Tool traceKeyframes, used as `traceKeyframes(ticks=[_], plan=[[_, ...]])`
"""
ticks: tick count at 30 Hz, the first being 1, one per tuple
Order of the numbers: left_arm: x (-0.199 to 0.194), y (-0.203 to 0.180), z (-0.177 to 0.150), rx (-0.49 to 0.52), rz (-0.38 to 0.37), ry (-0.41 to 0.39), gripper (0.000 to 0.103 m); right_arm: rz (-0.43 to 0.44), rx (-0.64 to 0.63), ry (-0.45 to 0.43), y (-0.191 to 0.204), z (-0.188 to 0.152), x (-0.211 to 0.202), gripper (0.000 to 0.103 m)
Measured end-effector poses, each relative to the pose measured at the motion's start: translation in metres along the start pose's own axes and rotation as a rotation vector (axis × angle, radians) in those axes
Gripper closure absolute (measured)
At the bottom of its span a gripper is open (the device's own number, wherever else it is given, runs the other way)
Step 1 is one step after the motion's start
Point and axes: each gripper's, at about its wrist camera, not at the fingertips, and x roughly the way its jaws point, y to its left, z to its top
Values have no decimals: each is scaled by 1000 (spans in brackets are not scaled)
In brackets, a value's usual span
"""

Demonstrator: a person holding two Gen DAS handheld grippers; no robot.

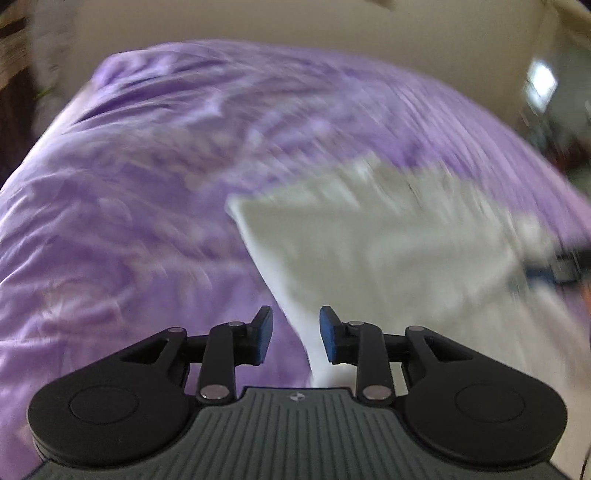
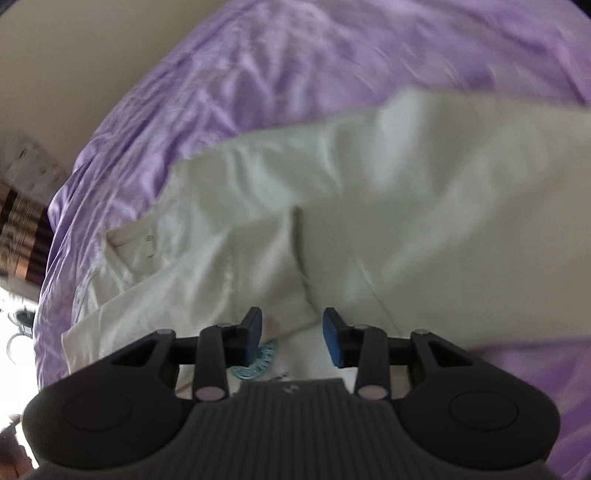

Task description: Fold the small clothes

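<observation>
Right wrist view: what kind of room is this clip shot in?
Probably a bedroom: a white garment lies on a wrinkled purple bedsheet over what looks like a bed, with a plain cream wall behind it.

Both wrist views close above, sharing white garment (image 1: 388, 258), seemingly blurred

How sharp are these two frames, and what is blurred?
Left wrist view: heavy motion smear across the white garment and purple bedsheet; only the left gripper is crisp. Right wrist view: milder blur, garment folds readable, right gripper sharp, window glare at the left edge.
</observation>
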Motion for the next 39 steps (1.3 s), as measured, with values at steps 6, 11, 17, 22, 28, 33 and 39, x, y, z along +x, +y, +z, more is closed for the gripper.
traceKeyframes(ticks=[6,11,17,22,28,33,39], plan=[[4,-33,-30,224,44,61,59,59,56,-19,-6,-5,5,97],[38,-59,-40,363,138,90,67,53,24,-55,6,-5,-5,103],[21,-31,-29,146,105,54,95,88,-81,-152,31,-13,-53,103],[26,-20,-47,20,103,107,95,-60,-32,-77,-7,-30,-31,103],[25,-13,-39,-28,95,176,89,-15,46,-48,-30,-32,-18,103],[0,-8,-37,-7,145,180,76,-20,11,-62,-26,-23,-51,95],[-43,-1,-33,-100,141,77,76,-17,-1,-149,-47,-16,-137,82]])
